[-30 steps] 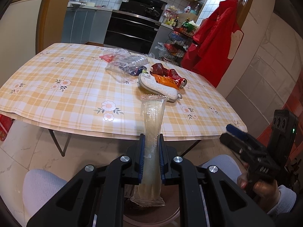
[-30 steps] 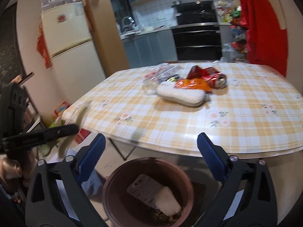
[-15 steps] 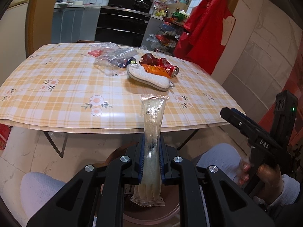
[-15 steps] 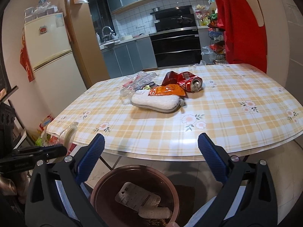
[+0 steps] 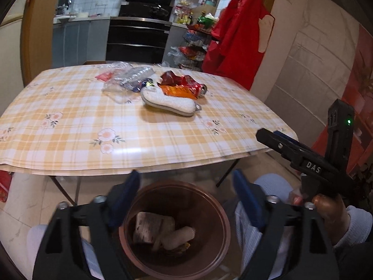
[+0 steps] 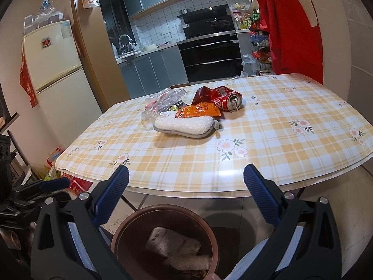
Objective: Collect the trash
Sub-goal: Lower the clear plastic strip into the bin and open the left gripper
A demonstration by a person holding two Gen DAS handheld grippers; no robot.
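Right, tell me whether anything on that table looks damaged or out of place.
The red can lies on its side, crushed and dented, its opening facing the table edge. Beside it sit an orange wrapper, a crumpled clear plastic bottle and a white sponge, all clustered mid-table. No spill is visible.

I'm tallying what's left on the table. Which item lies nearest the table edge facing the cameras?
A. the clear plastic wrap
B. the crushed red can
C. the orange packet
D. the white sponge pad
D: the white sponge pad lies in front of the orange packet, the crushed red can and the clear plastic wrap.
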